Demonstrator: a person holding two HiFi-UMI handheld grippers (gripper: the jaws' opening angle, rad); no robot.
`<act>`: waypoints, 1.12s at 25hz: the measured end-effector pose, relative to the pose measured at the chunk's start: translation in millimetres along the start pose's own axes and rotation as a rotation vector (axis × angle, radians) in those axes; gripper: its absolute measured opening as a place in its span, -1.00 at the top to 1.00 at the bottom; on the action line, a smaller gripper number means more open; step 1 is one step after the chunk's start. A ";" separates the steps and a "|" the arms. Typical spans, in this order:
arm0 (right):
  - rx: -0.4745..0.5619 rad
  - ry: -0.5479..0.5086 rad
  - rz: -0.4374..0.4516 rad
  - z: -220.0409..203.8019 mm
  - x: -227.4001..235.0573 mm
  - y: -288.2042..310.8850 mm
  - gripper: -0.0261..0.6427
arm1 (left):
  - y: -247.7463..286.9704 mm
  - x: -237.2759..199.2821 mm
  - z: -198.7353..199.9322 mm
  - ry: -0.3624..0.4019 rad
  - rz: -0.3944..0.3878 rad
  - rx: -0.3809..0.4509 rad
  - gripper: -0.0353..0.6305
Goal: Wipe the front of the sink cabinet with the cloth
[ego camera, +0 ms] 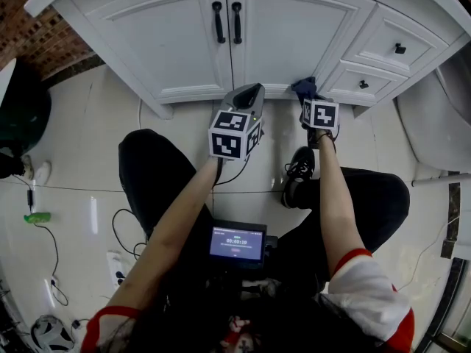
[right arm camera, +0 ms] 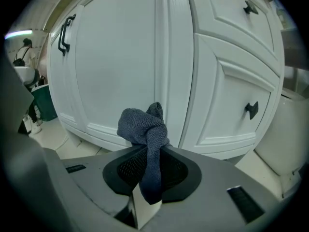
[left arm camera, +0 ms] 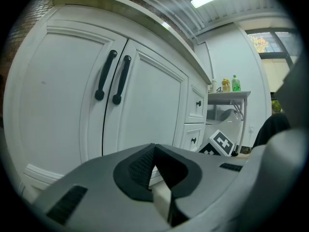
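Right gripper (right arm camera: 147, 153) clamped on cloth (right arm camera: 142, 124) near cabinet (ego camera: 309, 20) base; left gripper (left arm camera: 155, 151) closed, empty. Wiping apparently barely underway; doors (ego camera: 169, 35), drawers (ego camera: 390, 46) remaining.

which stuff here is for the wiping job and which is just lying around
For the job:
- cloth, held in the shut jaws of the right gripper
- cabinet

Lying about:
- bin
- bottles
- toilet
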State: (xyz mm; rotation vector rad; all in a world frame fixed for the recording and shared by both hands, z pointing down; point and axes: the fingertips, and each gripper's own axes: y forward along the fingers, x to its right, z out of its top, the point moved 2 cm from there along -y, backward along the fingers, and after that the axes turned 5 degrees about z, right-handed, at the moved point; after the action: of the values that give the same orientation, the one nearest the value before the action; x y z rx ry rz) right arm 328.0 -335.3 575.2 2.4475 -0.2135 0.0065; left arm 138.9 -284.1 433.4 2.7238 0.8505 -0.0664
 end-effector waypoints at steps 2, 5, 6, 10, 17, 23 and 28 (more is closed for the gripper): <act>-0.026 0.007 0.004 -10.2 0.2 6.9 0.65 | 1.3 -2.6 -2.7 -0.001 0.003 -0.006 0.79; -0.061 0.013 0.005 -23.6 1.8 14.7 0.65 | 2.2 -5.8 -7.6 -0.001 0.009 -0.017 0.79; -0.068 0.017 0.005 -26.7 2.2 15.9 0.65 | 2.5 -6.5 -9.1 0.000 0.010 -0.021 0.79; -0.050 0.050 0.008 -26.4 -0.8 14.1 0.65 | 1.8 -10.5 -10.4 0.004 0.016 -0.024 0.79; 0.063 0.120 0.112 -3.9 -53.6 -14.9 0.65 | -18.7 -12.2 4.6 -0.007 0.028 0.018 0.79; 0.193 0.075 0.172 37.9 -112.8 -72.6 0.65 | -53.3 -18.5 21.5 -0.009 0.053 0.065 0.79; 0.350 0.061 0.274 64.3 -169.8 -148.2 0.65 | -88.0 -26.6 23.2 -0.040 0.084 0.095 0.79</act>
State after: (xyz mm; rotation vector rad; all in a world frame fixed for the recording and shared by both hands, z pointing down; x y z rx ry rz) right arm 180.2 -237.3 421.9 2.7384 -0.5599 0.2572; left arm 68.3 -236.3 392.0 2.8335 0.7391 -0.1467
